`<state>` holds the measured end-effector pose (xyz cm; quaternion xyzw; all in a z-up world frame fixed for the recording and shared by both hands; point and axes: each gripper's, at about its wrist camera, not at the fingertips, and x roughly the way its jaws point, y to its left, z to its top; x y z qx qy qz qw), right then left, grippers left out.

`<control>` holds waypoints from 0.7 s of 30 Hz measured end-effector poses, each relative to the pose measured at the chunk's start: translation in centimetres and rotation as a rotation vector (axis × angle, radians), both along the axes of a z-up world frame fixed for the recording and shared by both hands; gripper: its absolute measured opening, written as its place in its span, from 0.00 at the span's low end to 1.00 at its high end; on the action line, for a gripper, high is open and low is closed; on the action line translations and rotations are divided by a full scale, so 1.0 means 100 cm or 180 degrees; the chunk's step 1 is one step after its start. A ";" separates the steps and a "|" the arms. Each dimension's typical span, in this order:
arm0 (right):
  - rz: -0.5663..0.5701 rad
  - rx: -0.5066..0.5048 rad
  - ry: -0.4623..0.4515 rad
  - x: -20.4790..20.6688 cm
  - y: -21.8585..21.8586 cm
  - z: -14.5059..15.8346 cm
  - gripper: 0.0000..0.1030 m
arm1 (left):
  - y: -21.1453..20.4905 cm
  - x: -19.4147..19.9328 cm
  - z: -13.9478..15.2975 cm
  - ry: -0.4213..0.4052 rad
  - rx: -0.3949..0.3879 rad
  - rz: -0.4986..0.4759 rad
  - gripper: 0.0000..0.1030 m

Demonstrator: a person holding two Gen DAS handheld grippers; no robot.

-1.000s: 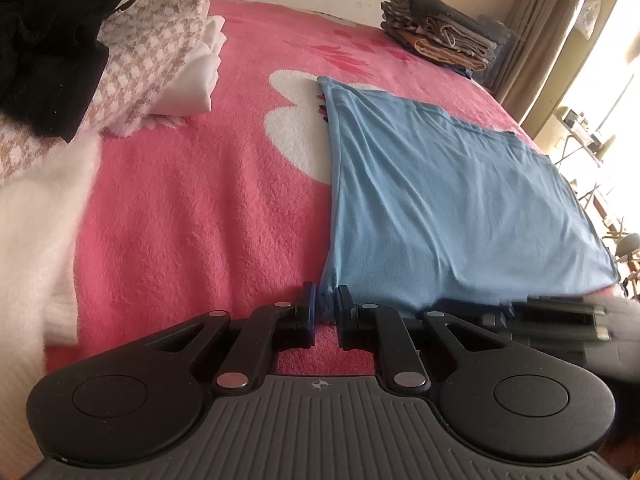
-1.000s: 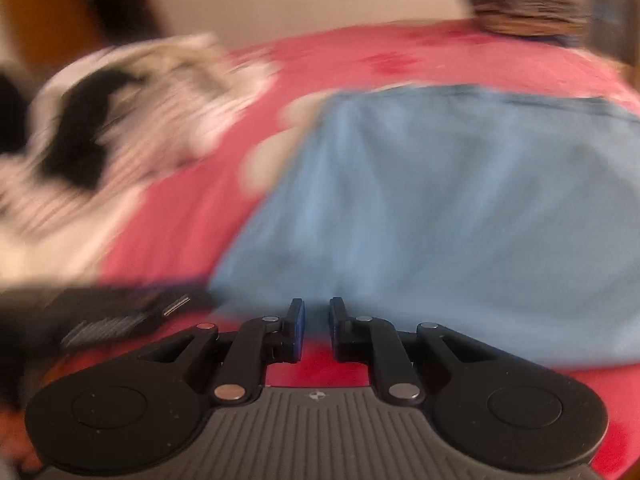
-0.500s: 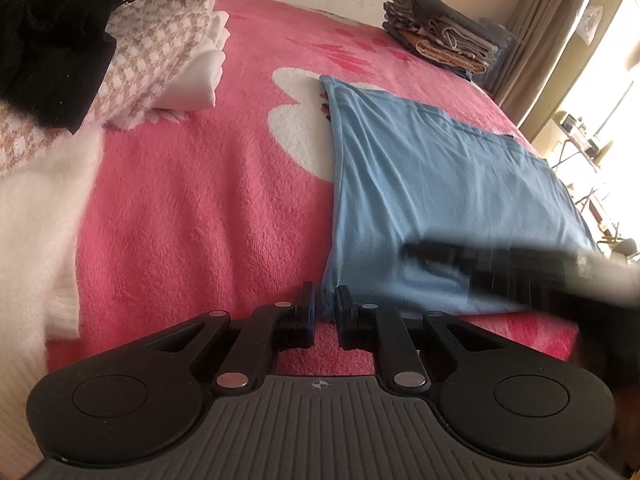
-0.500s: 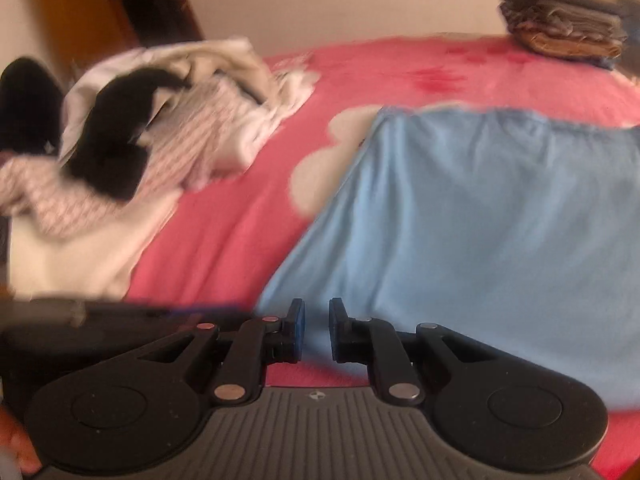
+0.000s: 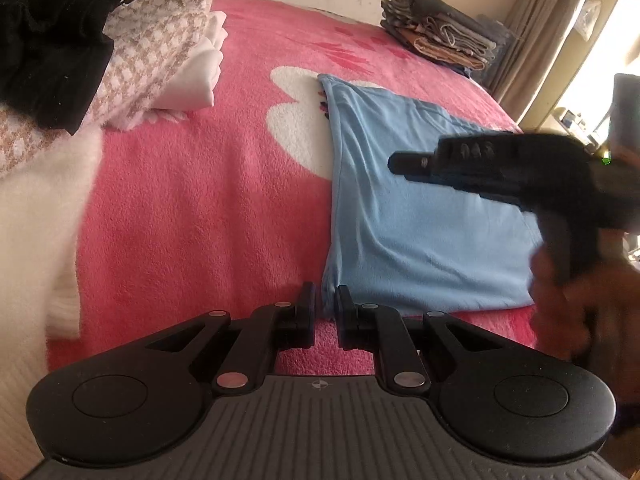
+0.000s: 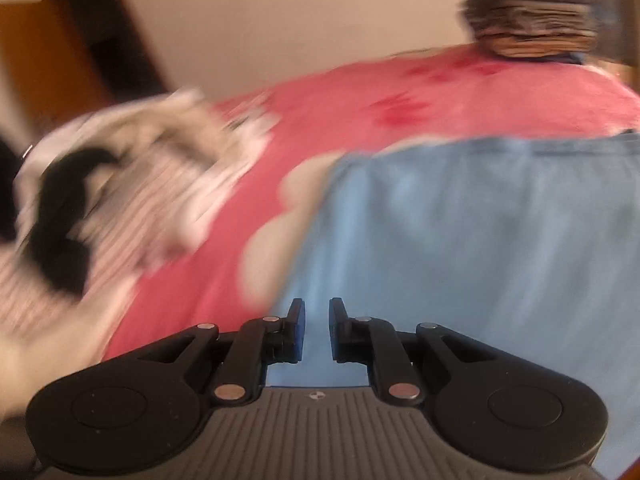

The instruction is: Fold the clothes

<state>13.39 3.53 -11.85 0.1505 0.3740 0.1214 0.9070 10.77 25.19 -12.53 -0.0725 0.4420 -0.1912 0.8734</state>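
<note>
No readable writing anywhere. Blue shirt (image 5: 416,208) flat, centre-right on pink blanket (image 5: 208,208). Left gripper (image 5: 325,300) pinching shirt's near corner. Right gripper (image 6: 317,312) slightly spread, empty, now risen above shirt; view blurrier.

A light blue shirt (image 5: 420,208) lies flat on the bed, folded into a rough rectangle with long soft creases. Its near left corner sits just ahead of the left claw (image 5: 325,312), right at the fingertips, with the cloth running forward and to that claw's right. The right claw (image 6: 316,330) is above the same shirt (image 6: 480,248), which is blurred in that view.
</note>
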 end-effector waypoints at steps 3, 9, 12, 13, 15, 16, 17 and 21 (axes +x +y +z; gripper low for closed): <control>0.0228 0.0041 0.0111 0.001 0.015 -0.011 0.14 | 0.000 0.000 -0.001 0.0012 -0.0006 0.0001 0.13; 0.0186 0.0249 0.0067 0.015 0.010 -0.009 0.13 | 0.000 -0.002 0.000 -0.0009 0.0015 -0.0018 0.13; -0.0102 0.0368 0.0012 0.035 -0.006 -0.005 0.13 | 0.000 0.000 -0.001 0.0008 0.0004 -0.0014 0.13; -0.0159 0.0363 0.0032 0.042 -0.008 -0.007 0.13 | -0.001 0.000 -0.001 0.0015 0.0001 -0.0013 0.13; -0.0198 0.0339 0.0077 0.053 -0.008 -0.012 0.13 | -0.001 0.001 -0.001 0.0018 -0.0002 -0.0013 0.13; -0.0220 0.0347 0.0065 0.056 -0.008 -0.012 0.14 | -0.001 0.001 -0.001 0.0017 -0.0003 -0.0014 0.13; -0.0243 0.0355 0.0053 0.059 -0.007 -0.011 0.14 | -0.001 0.001 -0.001 0.0017 -0.0005 -0.0014 0.13; -0.0331 0.0387 0.0006 0.070 -0.007 -0.010 0.14 | -0.001 -0.001 -0.001 0.0010 -0.0008 -0.0012 0.13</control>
